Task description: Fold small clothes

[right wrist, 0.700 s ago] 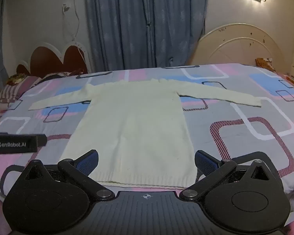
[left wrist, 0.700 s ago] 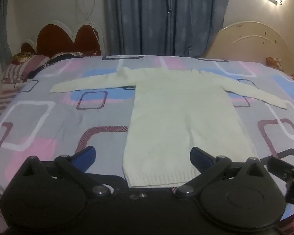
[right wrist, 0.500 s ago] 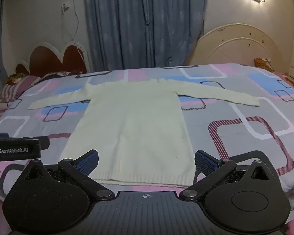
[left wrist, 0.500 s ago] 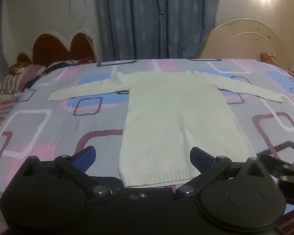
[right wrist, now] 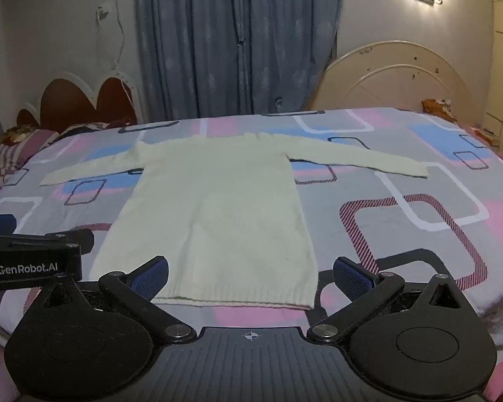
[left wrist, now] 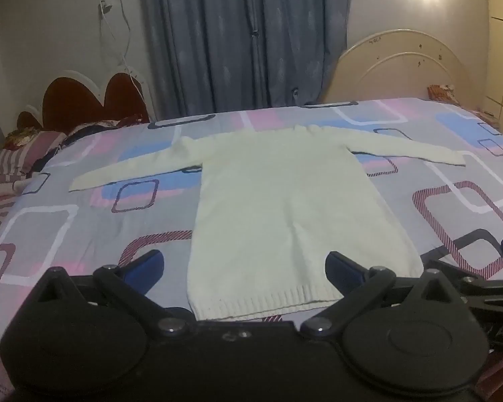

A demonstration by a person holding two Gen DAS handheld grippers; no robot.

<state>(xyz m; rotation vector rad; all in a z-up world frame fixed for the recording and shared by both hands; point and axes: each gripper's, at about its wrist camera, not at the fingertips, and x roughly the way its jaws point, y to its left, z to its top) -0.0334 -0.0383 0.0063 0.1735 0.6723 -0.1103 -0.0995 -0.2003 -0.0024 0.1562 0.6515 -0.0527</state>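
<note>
A cream long-sleeved knit sweater (left wrist: 285, 207) (right wrist: 218, 214) lies flat on the bed, hem toward me, both sleeves spread out sideways. My left gripper (left wrist: 244, 264) hovers open over the hem's left part, nothing between its blue pads. My right gripper (right wrist: 251, 273) is open too, just short of the hem with the sweater's lower edge between its spread fingers but untouched. The right gripper's body shows at the right edge of the left wrist view, and the left gripper's body at the left edge of the right wrist view.
The bedsheet (left wrist: 67, 227) (right wrist: 419, 227) is grey with pink, blue and white rectangles. A heart-shaped headboard (left wrist: 94, 100) and striped pillows (left wrist: 20, 160) sit at left, a cream headboard (right wrist: 392, 80) at right, blue curtains (left wrist: 244, 40) behind. The bed's near edge runs just under both grippers.
The left wrist view has tilted and shifted so the sweater sits more central and lower in it. The right wrist view has edged slightly right. Both grippers stay open.
</note>
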